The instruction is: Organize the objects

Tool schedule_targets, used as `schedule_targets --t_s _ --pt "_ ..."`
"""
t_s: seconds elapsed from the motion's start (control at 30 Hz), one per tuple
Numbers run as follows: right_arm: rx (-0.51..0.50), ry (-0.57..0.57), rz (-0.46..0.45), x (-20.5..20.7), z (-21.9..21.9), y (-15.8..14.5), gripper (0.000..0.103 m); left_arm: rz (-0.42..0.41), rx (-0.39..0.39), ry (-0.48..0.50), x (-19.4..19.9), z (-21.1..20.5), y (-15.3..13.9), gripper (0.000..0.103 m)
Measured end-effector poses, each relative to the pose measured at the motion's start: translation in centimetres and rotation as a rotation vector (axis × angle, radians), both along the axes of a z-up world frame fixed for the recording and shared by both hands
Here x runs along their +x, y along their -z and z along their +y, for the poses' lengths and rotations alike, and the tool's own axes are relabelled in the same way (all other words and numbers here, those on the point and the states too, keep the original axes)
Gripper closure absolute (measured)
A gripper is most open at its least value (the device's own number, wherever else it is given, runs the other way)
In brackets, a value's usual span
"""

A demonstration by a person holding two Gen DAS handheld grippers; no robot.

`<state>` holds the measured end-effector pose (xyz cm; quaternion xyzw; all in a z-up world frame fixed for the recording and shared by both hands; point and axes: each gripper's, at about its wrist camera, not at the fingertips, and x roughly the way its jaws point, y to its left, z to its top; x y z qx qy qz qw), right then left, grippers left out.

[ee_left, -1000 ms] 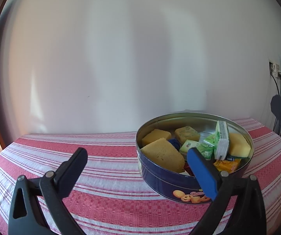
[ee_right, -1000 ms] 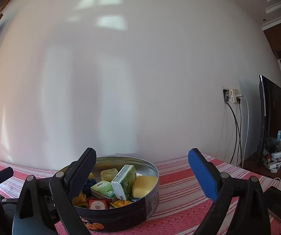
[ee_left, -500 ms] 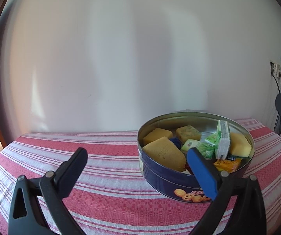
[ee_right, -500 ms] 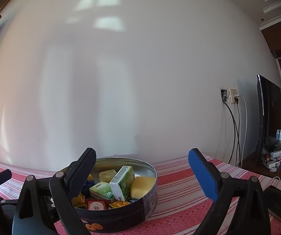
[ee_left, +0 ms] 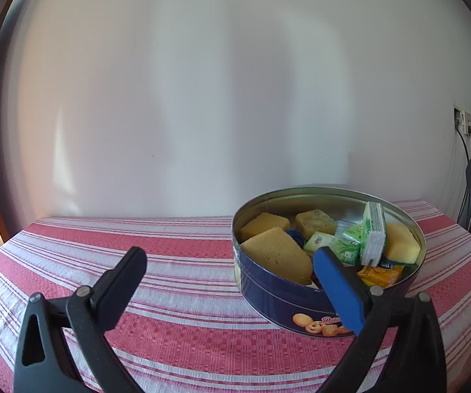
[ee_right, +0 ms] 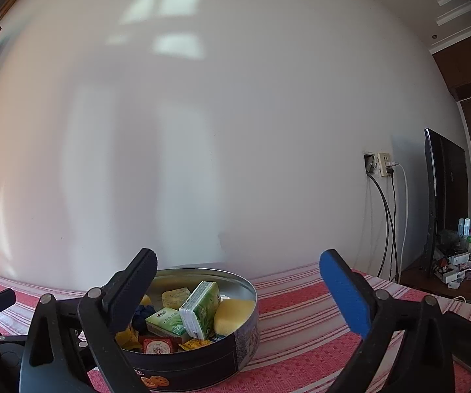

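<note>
Since everything already sits in the tin [ee_left: 278, 298], both tongs, left [ee_left: 228, 257] and right [ee_right: 237, 258], hang wide and empty over the counter [ee_left: 169, 327].

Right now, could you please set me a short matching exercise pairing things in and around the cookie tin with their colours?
Things:
1. cookie tin
2. tissue pack
3. tablecloth
4. round sponge

Colours:
a. yellow
b. red with white stripes
c. dark blue outside
d. green and white

Pairs: 1-c, 2-d, 3-b, 4-a
</note>
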<state>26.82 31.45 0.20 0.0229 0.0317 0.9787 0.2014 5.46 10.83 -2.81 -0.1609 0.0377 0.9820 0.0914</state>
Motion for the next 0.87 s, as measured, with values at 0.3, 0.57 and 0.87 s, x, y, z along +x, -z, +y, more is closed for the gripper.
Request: schedule_targets --t_s 0.3,0.57,0.87 --pt "0.009 -0.008 0.0 0.63 0.32 -0.23 0.002 -0.008 -0.005 0.0 -0.06 0.17 0.06 0.0" --pt "0.006 -0.002 -0.001 0.45 0.42 -0.23 0.002 -0.02 0.0 0.002 -0.15 -0.11 0.13 0.0" --pt "0.001 -0.008 -0.007 0.61 0.68 -0.34 0.002 -0.038 -0.007 0.011 -0.34 0.3 0.27 0.0"
